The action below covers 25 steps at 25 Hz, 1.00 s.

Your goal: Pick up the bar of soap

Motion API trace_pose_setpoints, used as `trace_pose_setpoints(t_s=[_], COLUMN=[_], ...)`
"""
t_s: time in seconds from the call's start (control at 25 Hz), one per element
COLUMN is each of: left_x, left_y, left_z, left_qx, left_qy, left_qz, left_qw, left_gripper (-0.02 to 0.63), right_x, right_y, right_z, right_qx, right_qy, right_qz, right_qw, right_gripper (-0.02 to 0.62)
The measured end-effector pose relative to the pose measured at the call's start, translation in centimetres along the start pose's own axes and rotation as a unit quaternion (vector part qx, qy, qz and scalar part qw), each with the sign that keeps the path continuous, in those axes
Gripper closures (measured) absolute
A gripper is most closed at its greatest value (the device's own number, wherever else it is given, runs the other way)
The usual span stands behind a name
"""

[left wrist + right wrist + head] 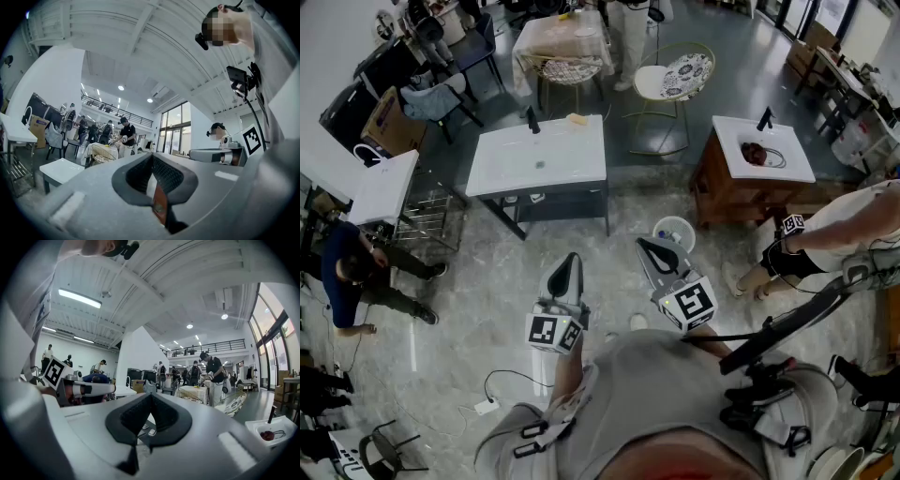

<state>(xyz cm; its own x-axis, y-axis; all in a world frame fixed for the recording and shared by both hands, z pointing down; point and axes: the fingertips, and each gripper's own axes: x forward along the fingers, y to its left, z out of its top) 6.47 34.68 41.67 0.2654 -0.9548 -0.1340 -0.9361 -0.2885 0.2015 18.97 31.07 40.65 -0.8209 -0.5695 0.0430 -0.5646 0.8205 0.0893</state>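
Observation:
A small yellowish bar of soap (577, 119) lies on the far edge of a white sink table (567, 173), next to a black faucet (532, 120). Both grippers are held low and near me, well short of that table. My left gripper (567, 266) points toward it, and its jaws are shut with nothing between them (152, 158). To its right, my right gripper (654, 249) is also shut and empty (151, 397). Neither gripper view shows the soap; the left gripper view shows only the white table (61, 169).
A second white sink (764, 150) on a wooden cabinet stands at the right, with a dark reddish thing in its basin. A round white container (673, 232) sits on the floor ahead. A wire rack (431, 220), a crouching person (356, 277), chairs (675, 80) and a floor cable (502, 389) surround me.

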Motion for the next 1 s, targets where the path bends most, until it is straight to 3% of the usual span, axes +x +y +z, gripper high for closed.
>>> trace_pose_setpoints(t_s=[0.36,0.8,1.0], left_x=[1.6,3.4,3.8], left_y=[-1.2,-3.6,-3.8], left_z=[-0.8,-1.9,-0.7], left_qx=[-0.003,0.011,0.026], left_qy=[0.010,0.034,0.029], left_qz=[0.009,0.047,0.067], left_qw=[0.9999,0.9983,0.9970], left_gripper=[0.612,0.611,0.611], right_x=[-0.2,2.9,3.3], right_y=[-2.1,-5.0,-7.0], right_z=[-0.8,-5.8,-5.5], right_qx=[0.012,0.075,0.063], right_qy=[0.000,0.027,0.026], right_qz=[0.003,0.084,0.085], right_qw=[1.000,0.993,0.994], right_gripper=[0.594,0.594,0.594])
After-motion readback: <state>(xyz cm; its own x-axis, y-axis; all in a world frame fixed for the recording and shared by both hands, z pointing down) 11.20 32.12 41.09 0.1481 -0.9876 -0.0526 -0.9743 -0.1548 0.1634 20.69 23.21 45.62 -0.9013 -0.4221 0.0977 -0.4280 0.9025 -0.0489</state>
